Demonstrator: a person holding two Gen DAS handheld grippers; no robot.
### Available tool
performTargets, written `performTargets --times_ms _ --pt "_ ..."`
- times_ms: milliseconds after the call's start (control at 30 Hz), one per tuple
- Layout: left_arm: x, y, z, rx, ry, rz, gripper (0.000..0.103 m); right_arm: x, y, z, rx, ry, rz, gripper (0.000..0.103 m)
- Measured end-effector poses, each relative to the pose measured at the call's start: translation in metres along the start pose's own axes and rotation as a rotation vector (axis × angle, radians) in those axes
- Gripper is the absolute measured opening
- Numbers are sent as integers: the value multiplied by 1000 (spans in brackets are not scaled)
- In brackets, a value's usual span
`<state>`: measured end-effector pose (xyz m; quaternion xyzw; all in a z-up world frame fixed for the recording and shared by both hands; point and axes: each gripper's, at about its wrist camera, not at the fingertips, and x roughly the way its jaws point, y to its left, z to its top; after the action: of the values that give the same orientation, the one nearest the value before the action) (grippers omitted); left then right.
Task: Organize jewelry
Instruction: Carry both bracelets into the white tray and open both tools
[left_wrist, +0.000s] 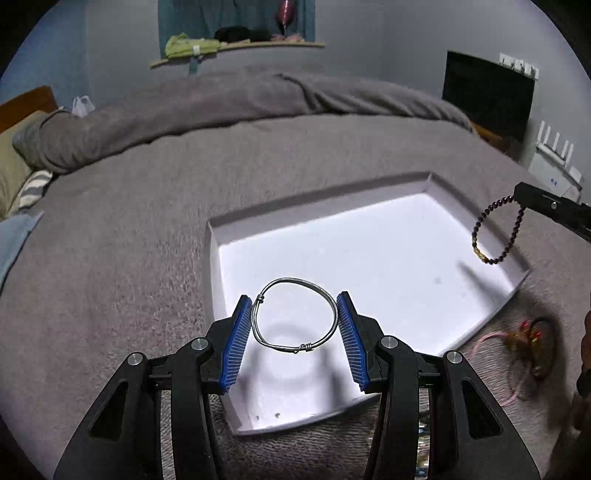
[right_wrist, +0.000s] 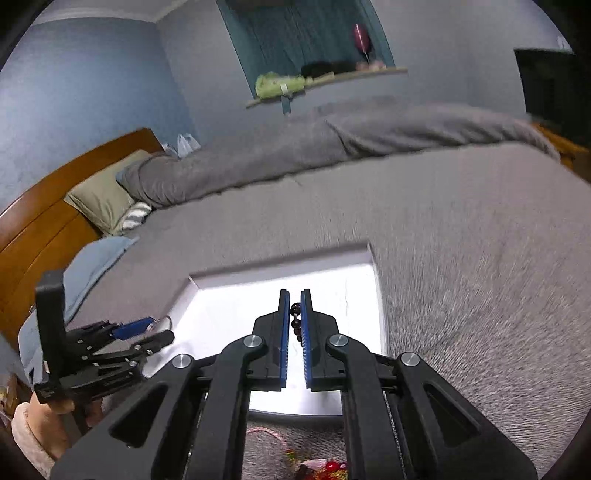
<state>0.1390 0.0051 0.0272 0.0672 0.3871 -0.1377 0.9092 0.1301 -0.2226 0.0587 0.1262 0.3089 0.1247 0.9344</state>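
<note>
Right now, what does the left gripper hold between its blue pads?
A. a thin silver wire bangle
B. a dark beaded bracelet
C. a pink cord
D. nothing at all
A: in the left wrist view, the thin silver wire bangle sits between the blue pads of the left gripper, above the shallow white cardboard tray; the dark beaded bracelet hangs from the right gripper.

Tray (left_wrist: 402, 195) on the blanket (left_wrist: 147, 229), wire bangle (left_wrist: 295, 317) held over its near left part, bead bracelet (left_wrist: 495, 232) hanging over its right rim, pillows (left_wrist: 14, 166) far left.
</note>
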Motion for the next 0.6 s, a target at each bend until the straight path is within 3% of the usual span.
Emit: performTargets --times_ms 333,500,600 --pt "18 11 -14 -6 47 -2 49 32 -13 -17 -17 111 -159 6" --pt "17 12 -15 -5 44 -7 51 42 -14 -21 -32 142 -164 6" --pt "13 10 -15 1 26 -11 59 42 -11 -23 -51 136 -175 6"
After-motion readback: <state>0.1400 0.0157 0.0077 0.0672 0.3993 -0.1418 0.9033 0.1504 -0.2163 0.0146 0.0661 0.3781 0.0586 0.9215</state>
